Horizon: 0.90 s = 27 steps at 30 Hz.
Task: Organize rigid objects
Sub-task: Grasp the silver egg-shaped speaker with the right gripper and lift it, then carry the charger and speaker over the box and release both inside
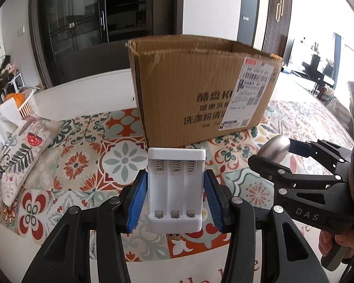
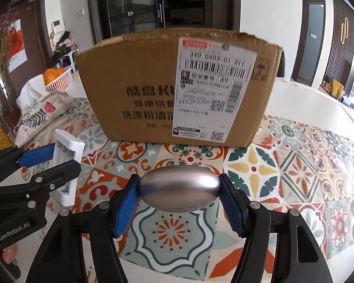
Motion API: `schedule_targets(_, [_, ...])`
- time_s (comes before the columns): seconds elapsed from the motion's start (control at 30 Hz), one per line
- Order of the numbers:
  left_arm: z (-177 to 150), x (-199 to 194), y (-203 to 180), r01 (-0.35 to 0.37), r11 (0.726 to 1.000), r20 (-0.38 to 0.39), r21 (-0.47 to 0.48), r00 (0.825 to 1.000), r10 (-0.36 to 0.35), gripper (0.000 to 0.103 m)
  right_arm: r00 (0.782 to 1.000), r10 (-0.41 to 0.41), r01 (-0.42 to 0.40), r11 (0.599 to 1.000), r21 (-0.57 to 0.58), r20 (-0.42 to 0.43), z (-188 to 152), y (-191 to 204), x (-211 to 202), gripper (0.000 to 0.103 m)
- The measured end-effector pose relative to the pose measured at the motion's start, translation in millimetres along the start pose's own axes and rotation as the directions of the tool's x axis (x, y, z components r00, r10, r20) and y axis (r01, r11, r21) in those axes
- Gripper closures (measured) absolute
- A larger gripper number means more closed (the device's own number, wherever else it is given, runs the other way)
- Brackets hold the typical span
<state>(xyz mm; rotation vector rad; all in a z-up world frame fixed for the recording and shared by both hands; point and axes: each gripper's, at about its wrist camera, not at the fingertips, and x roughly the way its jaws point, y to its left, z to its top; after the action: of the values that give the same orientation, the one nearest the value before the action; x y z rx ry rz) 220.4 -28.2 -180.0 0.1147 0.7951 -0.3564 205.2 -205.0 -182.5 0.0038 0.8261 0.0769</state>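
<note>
My left gripper [image 1: 175, 195] is shut on a white battery charger [image 1: 175, 188] with three empty slots, held above the patterned tablecloth. It also shows at the left of the right wrist view [image 2: 67, 151]. My right gripper [image 2: 179, 188] is shut on a smooth silver oval object [image 2: 179, 189], which also shows in the left wrist view [image 1: 275, 148]. An open brown cardboard box [image 1: 200, 89] with a shipping label stands just beyond both grippers, also in the right wrist view [image 2: 177, 87].
A tissue pouch with floral print [image 1: 18, 146] lies at the left. A white basket with oranges [image 2: 57, 77] stands behind it. The patterned tablecloth [image 2: 295, 169] covers a white table. Dried stems in a vase [image 2: 0, 70] stand far left.
</note>
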Motion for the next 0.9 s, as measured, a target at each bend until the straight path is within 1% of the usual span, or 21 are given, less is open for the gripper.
schedule_targets(0.3, [21.2,-33.9,-3.1,0.006,1.000,0.068,-0.009,0.998,-0.006,0.055,0.997,-0.008,0.008,1.000,-0.009,0.072,20.9,8.0,-39.2,0.037])
schedule_targets(0.6, [46.9,-64.6,-6.7,0.005,1.000,0.133,-0.007,0.991,-0.004,0.055,0.988,-0.015,0.017,1.000,-0.012,0.154,44.2,8.0,-76.0,0.037])
schedule_targets(0.9, [79.5,-86.1,-11.3,0.006,1.000,0.209,0.017,0.978,-0.009,0.055,0.974,-0.031,0.034,0.999,-0.009,0.225,72.6,3.8,-103.6,0.037])
